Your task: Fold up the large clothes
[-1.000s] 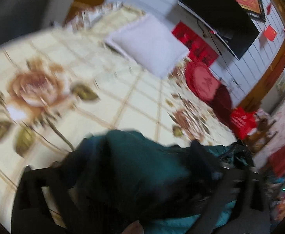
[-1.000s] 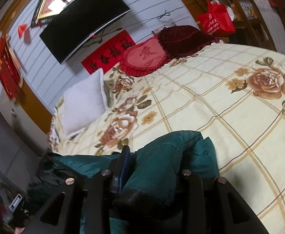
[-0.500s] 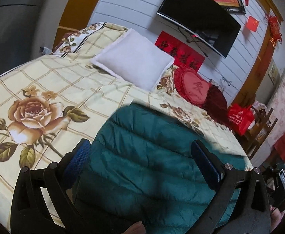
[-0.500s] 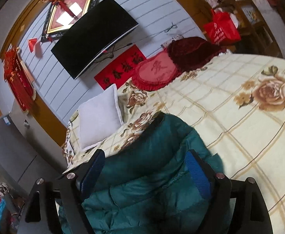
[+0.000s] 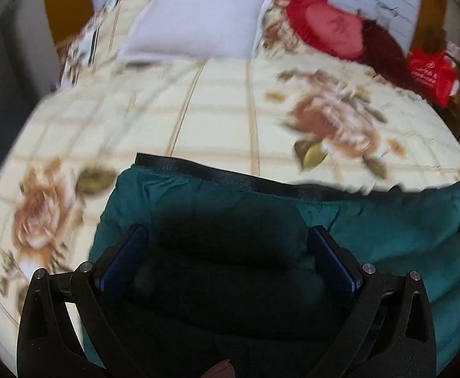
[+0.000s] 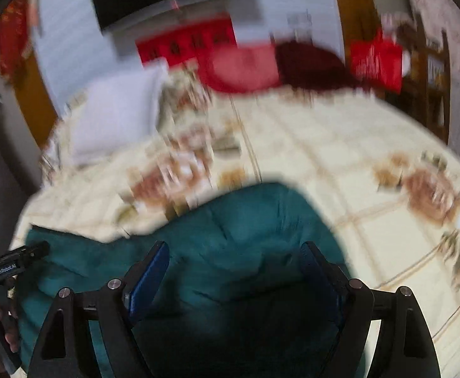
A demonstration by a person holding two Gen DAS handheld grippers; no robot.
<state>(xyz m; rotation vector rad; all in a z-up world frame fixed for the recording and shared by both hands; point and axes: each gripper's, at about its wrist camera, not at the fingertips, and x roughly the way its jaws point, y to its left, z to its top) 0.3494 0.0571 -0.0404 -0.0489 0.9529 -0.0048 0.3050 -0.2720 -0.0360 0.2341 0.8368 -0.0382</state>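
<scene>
On the flowery bed (image 5: pixel 223 119), both the left gripper (image 5: pixel 226 252) and right gripper (image 6: pixel 233 267) gape wide over the green coat (image 5: pixel 371 220), holding nothing, so next pinch its black edge (image 5: pixel 230 176) at twelve o'clock and pull evenly.

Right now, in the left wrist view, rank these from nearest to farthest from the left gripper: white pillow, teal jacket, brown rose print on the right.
1. teal jacket: under and between the open fingers of the left gripper.
2. brown rose print: mid-bed, right.
3. white pillow: head of the bed, upper left.
</scene>
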